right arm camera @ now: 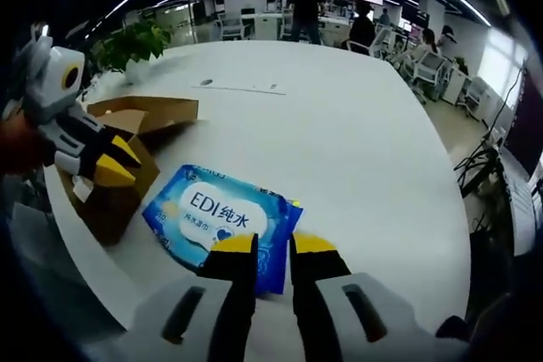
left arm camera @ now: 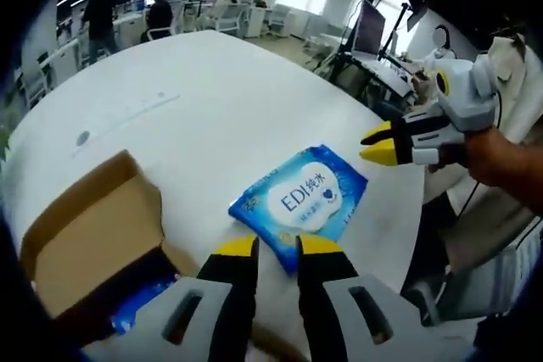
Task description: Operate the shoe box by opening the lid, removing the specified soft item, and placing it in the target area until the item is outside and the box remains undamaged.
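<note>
A blue wet-wipe pack (left arm camera: pixel 305 192) (right arm camera: pixel 216 209) with "EDI" on its white label lies flat on the white table, outside the box. The brown cardboard shoe box (left arm camera: pixel 93 235) (right arm camera: pixel 127 116) stands open beside it, lid flap up, with something blue (left arm camera: pixel 140 303) inside. My left gripper (left arm camera: pixel 277 247) (right arm camera: pixel 119 164) hovers by the box's near side, jaws close together and holding nothing. My right gripper (right arm camera: pixel 273 245) (left arm camera: pixel 375 144) hangs past the pack's other side near the table edge, jaws likewise close together and empty.
The round white table (left arm camera: pixel 212 99) (right arm camera: pixel 356 125) stretches wide beyond the pack. A potted plant (right arm camera: pixel 136 44) stands at its far edge. Desks, chairs and standing people (right arm camera: pixel 304 6) fill the office behind. A person's forearm (left arm camera: pixel 509 167) holds the right gripper.
</note>
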